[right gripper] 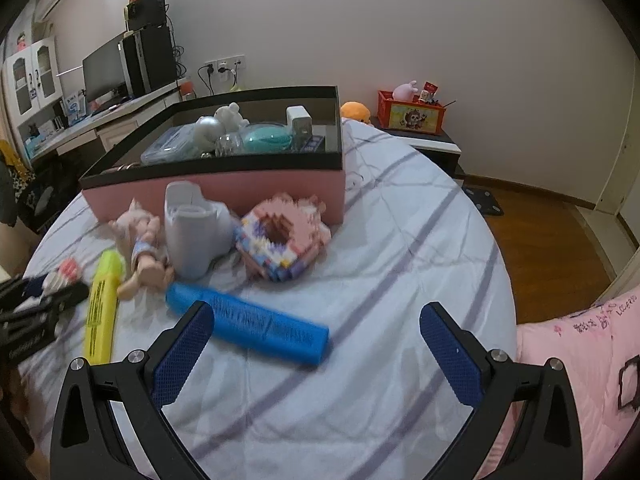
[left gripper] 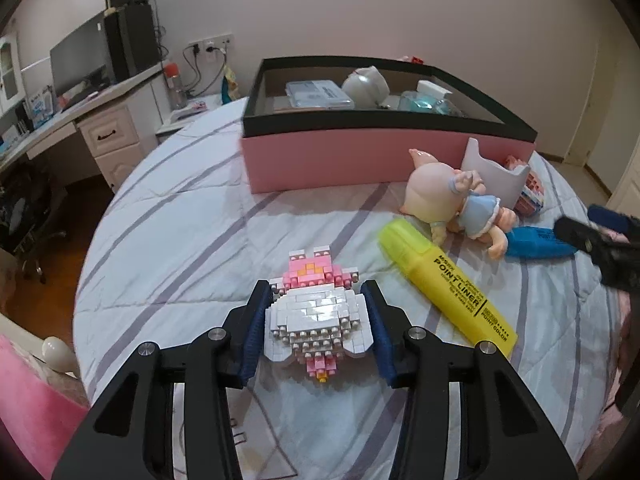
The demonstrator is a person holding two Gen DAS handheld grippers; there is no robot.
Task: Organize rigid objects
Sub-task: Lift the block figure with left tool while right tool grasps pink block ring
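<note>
On my left wrist view, the left gripper (left gripper: 318,320) has its blue pads against both sides of the white and pink brick toy (left gripper: 316,314), which lies on the bed (left gripper: 180,240) near the front edge. The toy's underside is hidden. The right gripper (right gripper: 318,354) hangs wide open with nothing between its pads; just ahead lies the blue marker (right gripper: 248,322), blurred, its print unreadable. The yellow marker (left gripper: 446,286) lies beside the brick toy. A doll (left gripper: 460,204) lies face down, partly covering a white cup (left gripper: 494,174). A second brick toy (right gripper: 282,236) is smeared by blur. The pink box (left gripper: 384,160) stands toward the far edge, its contents hard to make out. Beyond it are a desk (left gripper: 72,120) with a monitor (left gripper: 80,60), a pale wall and wooden floor.
</note>
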